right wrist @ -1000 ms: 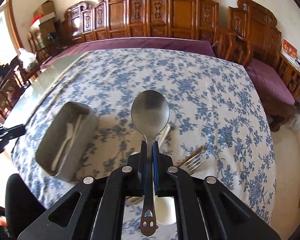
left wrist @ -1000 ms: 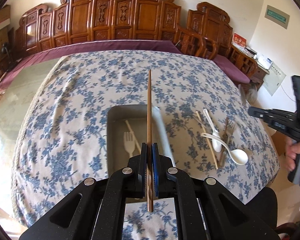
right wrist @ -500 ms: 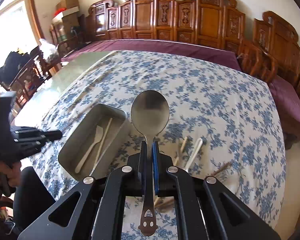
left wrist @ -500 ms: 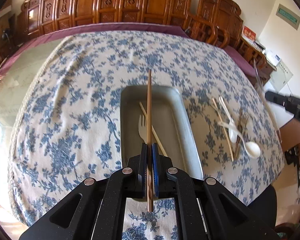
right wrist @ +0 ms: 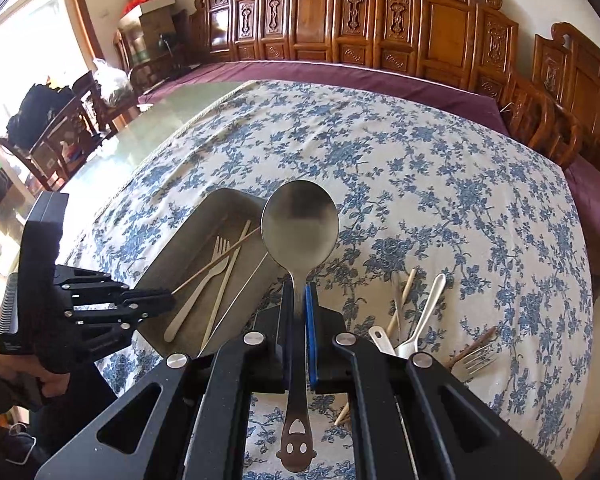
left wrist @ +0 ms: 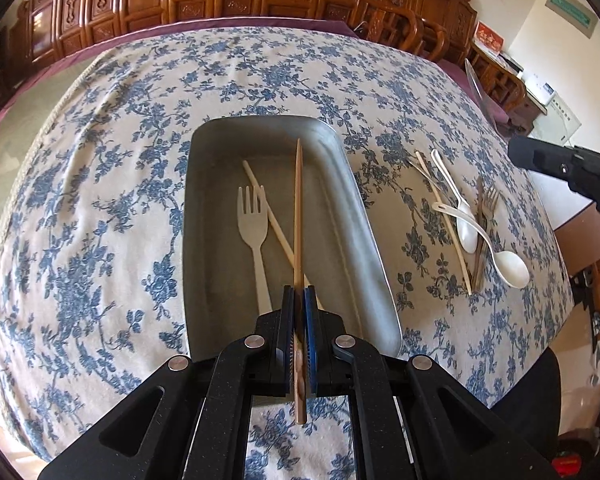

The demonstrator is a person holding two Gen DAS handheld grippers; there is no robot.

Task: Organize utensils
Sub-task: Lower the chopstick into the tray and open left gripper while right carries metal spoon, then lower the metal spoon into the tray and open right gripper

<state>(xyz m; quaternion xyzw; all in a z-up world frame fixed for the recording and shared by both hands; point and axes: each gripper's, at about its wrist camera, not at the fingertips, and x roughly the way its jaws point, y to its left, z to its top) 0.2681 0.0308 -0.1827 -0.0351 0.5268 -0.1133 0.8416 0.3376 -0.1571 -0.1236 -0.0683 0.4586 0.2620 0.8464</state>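
Observation:
My left gripper [left wrist: 299,300] is shut on a brown wooden chopstick [left wrist: 298,216] and holds it lengthwise over the grey metal tray [left wrist: 204,240]. In the tray lie a white plastic fork [left wrist: 254,236] and a pale chopstick [left wrist: 268,216]. My right gripper [right wrist: 299,300] is shut on a metal spoon [right wrist: 300,228], held above the tray's right edge [right wrist: 236,276]. The left gripper also shows in the right wrist view [right wrist: 156,300]. On the cloth to the right of the tray lie two white spoons [left wrist: 508,268], a metal fork [left wrist: 486,216] and a pale chopstick [left wrist: 444,216].
The table carries a blue-flowered cloth [left wrist: 100,200], with bare glass top to the left [right wrist: 140,148]. Carved wooden chairs [right wrist: 380,28] line the far side. The table's near edge is just below both grippers.
My left gripper has moved forward and tilted down over the tray with the chopstick. My right gripper with the spoon has swung left, closer to the tray.

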